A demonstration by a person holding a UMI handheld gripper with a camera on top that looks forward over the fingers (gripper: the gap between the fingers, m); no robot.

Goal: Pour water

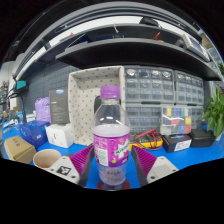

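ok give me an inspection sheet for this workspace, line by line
surface: blue table
job's things: clear water bottle with purple cap and pink label, upright between the fingers; paper cup beside the bottle
clutter: white box, cardboard box, black and yellow tool
grippers: gripper, fingers close on the bottle
cables: nothing seen
surroundings: drawer cabinets, patterned box, plant, shelf above

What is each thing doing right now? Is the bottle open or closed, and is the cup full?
water bottle: upright, purple cap on, between the fingers.
hand-held gripper: fingers close around the bottle; whether both press on it cannot be told.
cup: upright, open top, left of the bottle; contents cannot be told.
white box: standing closed beyond the cup.
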